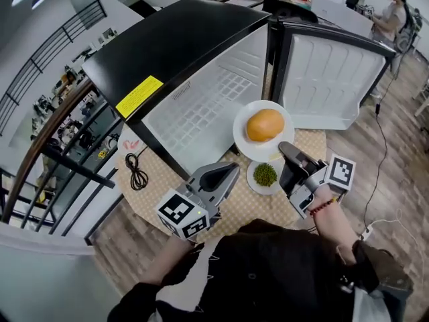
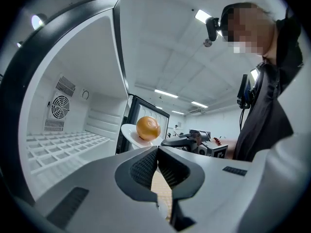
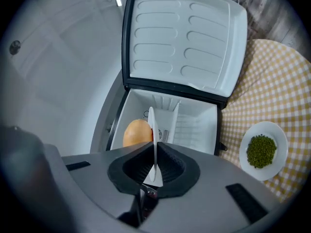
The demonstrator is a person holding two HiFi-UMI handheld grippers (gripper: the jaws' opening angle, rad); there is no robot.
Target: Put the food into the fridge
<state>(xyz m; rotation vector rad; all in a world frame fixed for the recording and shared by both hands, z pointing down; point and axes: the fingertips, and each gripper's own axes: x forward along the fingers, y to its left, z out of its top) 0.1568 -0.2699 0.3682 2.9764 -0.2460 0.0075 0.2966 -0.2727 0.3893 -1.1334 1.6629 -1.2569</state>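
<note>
Fig.: R gripper [image 1: 285,146] pinched round white plate [image 1: 242,134] by rim; L gripper [image 1: 233,168] was closed, empty. Risk: any tilt could've rolled round orange food [image 1: 265,125] off.

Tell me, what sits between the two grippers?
A dish of peas lies between the left gripper and the right gripper, which grips a plate; the head view shows it.
</note>
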